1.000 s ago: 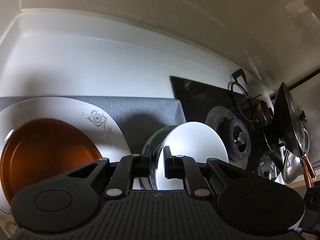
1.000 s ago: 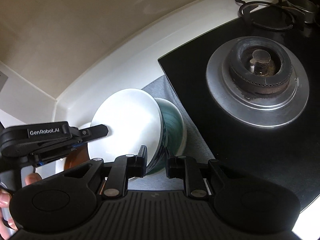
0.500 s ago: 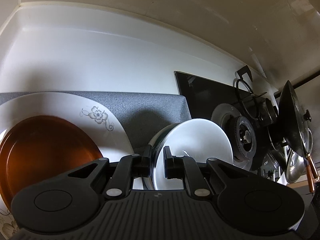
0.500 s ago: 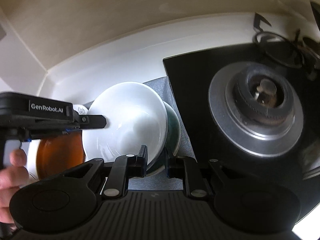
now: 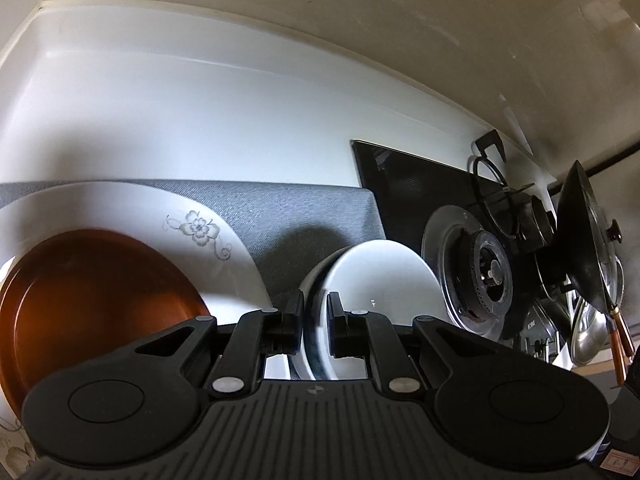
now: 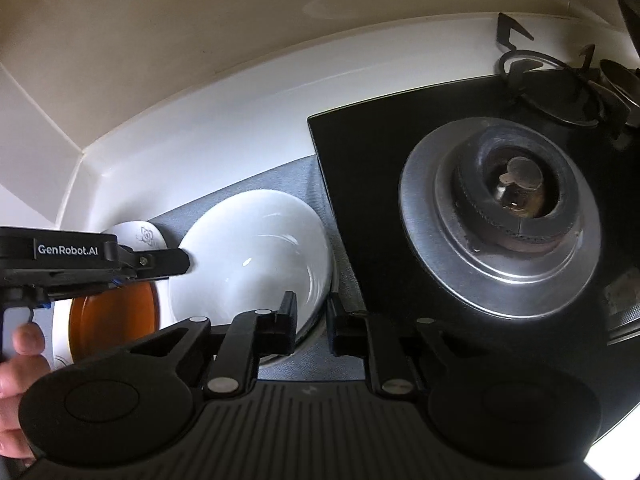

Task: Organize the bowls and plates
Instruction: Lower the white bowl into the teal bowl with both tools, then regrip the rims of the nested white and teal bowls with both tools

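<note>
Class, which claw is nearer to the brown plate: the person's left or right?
Left. The left claw grips the white bowl at its rim beside the brown plate; the right claw grips the bowl's opposite rim, toward the stove.

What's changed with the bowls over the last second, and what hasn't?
The white bowl, tilted on edge a second ago with the green bowl showing behind it, has come down nearly level, nested over the green bowl, now almost hidden. Both grippers, left and right, stay shut on its rim. The orange plate on the flowered plate, the grey mat and the stove burner haven't moved.
</note>
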Available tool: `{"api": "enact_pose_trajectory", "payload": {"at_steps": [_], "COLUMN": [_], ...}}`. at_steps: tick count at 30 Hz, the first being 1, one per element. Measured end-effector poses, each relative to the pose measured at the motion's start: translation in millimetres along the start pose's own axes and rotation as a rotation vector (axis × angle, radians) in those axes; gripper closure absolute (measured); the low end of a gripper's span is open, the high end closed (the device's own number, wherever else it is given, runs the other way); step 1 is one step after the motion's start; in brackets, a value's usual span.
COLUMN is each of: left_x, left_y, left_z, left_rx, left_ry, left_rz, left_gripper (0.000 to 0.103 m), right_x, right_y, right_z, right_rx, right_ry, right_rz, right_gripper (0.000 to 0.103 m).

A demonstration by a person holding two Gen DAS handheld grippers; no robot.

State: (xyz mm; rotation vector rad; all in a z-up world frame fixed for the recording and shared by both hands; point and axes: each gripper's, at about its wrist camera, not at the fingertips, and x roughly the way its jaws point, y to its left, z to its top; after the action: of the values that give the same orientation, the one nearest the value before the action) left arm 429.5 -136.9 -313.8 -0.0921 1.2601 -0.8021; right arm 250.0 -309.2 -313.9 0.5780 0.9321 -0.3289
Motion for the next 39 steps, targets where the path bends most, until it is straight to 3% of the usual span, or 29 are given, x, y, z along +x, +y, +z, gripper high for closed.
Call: {"api": "enact_pose_trajectory", "payload": {"at_steps": [6, 8, 10, 12, 16, 19, 22, 24, 28, 33, 36, 39], "left_x": [4.4, 5.9, 7.6, 10.4, 26.4, 37.1, 47.3, 53.8, 50.2, 38.8, 37.5, 41.0], "left_y": [-1.6, -3.0, -3.0, -2.9, -7.7, -14.9, -21.9, -27.9, -31.9, -34.1, -40.9, -37.9], "left_z": [3.7, 6.1, 9.3, 12.5, 18.4, 23.4, 26.0, 25.1, 20.6, 0.4, -11.9, -12.9], "left_rx": [0.033, 0.054, 0.065, 0.078, 0.140, 0.204, 0.279, 0.332, 0.376, 0.381, 0.419, 0.365], "left_ry": [0.018, 0.031, 0.049, 0.061, 0.140, 0.177, 0.202, 0.215, 0.248, 0.260, 0.226, 0.222], "left_rz": [0.012, 0.011, -0.008, -0.009, -0.020, -0.016, 0.001, 0.044, 0.074, 0.043, 0.061, 0.066], "left_gripper": [0.091, 0.085, 0.075, 0.065, 0.060, 0.057, 0.061, 0.073, 0.075, 0.075, 0.074, 0.074], "right_x": [-3.6, -3.2, -1.2, 0.8, 4.3, 15.9, 26.0, 29.1, 17.6, -4.1, -8.2, -1.8], "right_y": [-21.7, -32.1, -41.6, -48.0, -52.3, -50.8, -47.2, -46.4, -47.7, -56.0, -64.5, -67.0], "right_z": [-6.4, -8.5, -11.7, -15.2, -18.9, -22.4, -26.3, -29.8, -37.5, -50.3, -53.0, -50.9], "right_rx": [0.123, 0.192, 0.262, 0.317, 0.384, 0.428, 0.437, 0.449, 0.413, 0.357, 0.362, 0.374], "right_ry": [-0.012, -0.013, -0.006, -0.007, -0.055, -0.026, -0.002, 0.000, -0.013, 0.002, 0.006, 0.011], "right_rz": [0.068, 0.102, 0.158, 0.208, 0.270, 0.300, 0.286, 0.278, 0.239, 0.226, 0.241, 0.237], "right_gripper": [0.082, 0.072, 0.050, 0.042, 0.040, 0.036, 0.037, 0.041, 0.068, 0.072, 0.070, 0.067]}}
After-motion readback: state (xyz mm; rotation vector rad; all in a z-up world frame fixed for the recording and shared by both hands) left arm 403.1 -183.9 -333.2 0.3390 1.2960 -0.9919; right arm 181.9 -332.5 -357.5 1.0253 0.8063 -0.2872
